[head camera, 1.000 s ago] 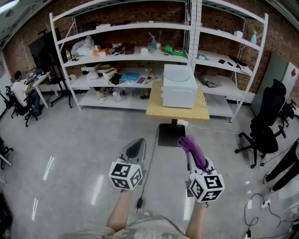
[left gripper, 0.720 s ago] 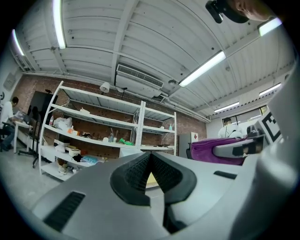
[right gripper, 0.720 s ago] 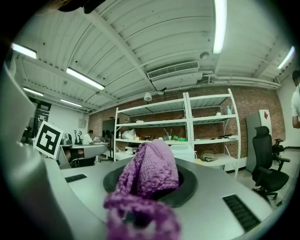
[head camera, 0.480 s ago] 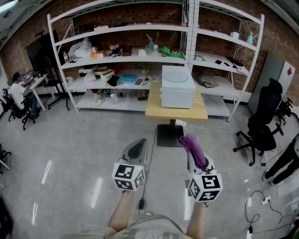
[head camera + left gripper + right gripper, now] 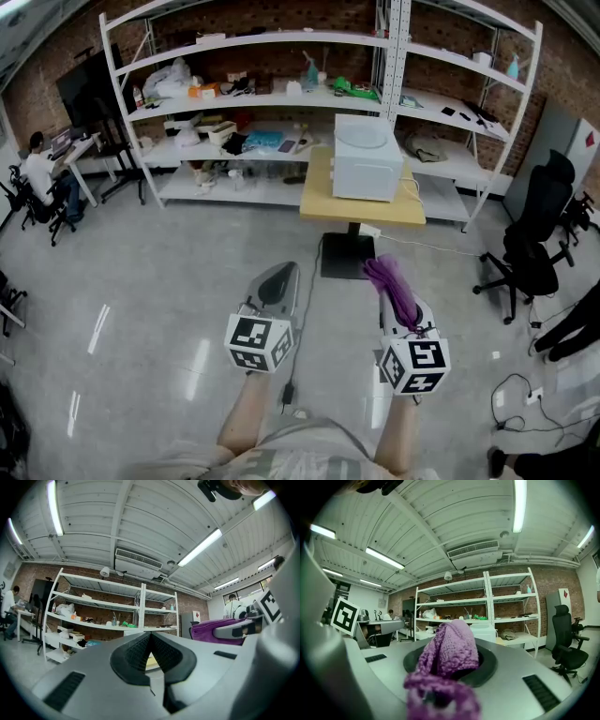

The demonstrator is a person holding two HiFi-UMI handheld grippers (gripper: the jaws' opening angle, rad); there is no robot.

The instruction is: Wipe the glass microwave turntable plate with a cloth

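**Purple cloth pinched in the right gripper, microwave well ahead**

We find little writing to read. The clearest marks are the black-and-white square patterns on the left marker cube point(image 5: 258, 344) and the right marker cube point(image 5: 413, 366). Labels on the goods along the white shelving point(image 5: 234, 94) are too small for us to make out.

The right gripper point(image 5: 392, 305) has its jaws pressed onto a purple knitted cloth point(image 5: 450, 653). The cloth bunches up between them and spills toward that gripper's camera. The left gripper point(image 5: 151, 654) has its ridged black pads pressed together with nothing between them.

Both grippers are held side by side above a glossy grey floor point(image 5: 169, 281). Well ahead of them stands a white microwave point(image 5: 367, 172) on a small wooden table point(image 5: 319, 202). A round pale plate point(image 5: 361, 134) lies flat on the microwave's top, and we cannot tell from here whether it is glass. It sits well apart from both grippers and from the cloth. A black office chair point(image 5: 530, 248) stands to the right.
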